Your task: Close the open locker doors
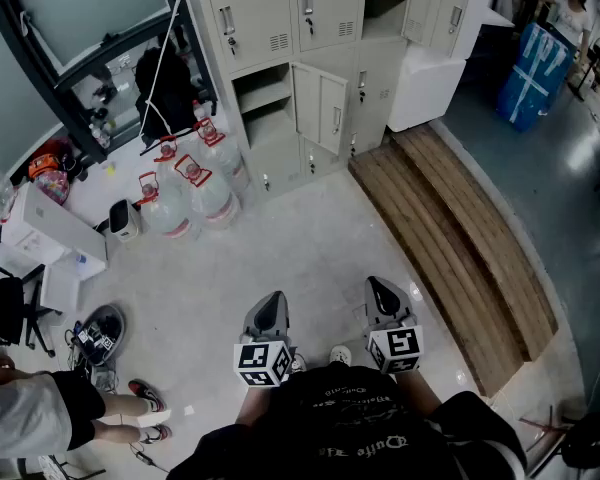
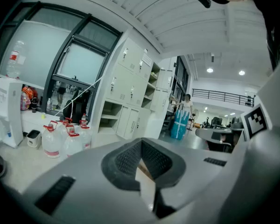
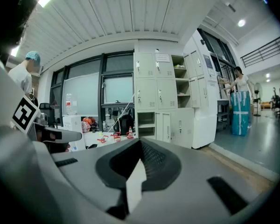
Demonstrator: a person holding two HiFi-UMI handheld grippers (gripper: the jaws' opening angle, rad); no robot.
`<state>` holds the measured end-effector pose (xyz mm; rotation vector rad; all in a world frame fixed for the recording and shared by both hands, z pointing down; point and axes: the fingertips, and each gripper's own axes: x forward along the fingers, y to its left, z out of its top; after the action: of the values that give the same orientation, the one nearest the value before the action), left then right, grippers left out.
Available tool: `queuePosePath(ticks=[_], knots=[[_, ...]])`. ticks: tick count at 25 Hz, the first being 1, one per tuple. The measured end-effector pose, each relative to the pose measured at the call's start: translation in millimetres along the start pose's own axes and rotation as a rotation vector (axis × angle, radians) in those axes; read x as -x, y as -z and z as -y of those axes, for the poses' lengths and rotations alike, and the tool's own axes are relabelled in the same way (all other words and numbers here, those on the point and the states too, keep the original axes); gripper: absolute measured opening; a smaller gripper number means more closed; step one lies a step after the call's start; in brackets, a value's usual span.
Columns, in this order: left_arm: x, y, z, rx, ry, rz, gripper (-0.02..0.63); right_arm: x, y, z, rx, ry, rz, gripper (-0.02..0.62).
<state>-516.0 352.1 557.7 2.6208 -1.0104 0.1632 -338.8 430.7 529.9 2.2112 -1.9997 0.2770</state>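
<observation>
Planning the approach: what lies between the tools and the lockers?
Only bare floor, seen in the head view; jugs stand left of that stretch, planks right.

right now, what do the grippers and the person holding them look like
Both the left gripper and right gripper are grey shells with dark textured tips, each carrying a white cube with black square markers. The person wears a black top with faint lettering.

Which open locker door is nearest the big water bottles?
The pale grey metal locker door low down, swung out beside the open shelved compartment. The other open doors hang higher, at the far right.
</observation>
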Motion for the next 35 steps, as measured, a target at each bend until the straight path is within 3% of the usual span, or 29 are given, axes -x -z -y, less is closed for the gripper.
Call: queuePosePath(ticks=[8, 18, 25, 30, 35], knots=[[-3, 6, 25, -0.015, 0.014, -0.012, 0.006, 8, 3, 11, 0.012, -0.026, -0.006, 0.003], [-33, 16, 71, -0.017, -0.001, -0.015, 0.006, 14, 6, 67, 0.009, -0.078, 0.011, 0.005], [-48, 27, 89, -0.038, 0.006, -0.053, 0.006, 13, 18, 90, -0.007, -0.065, -0.008, 0.005], [-70, 25, 82, -0.034, 0.018, -0.060, 0.008, 3, 23, 100, -0.022, -0.034, -0.053, 0.005], [-107, 19, 70, -0.040, 0.049, -0.066, 0.007, -22, 17, 120, -0.028, 0.028, -0.022, 0.005]])
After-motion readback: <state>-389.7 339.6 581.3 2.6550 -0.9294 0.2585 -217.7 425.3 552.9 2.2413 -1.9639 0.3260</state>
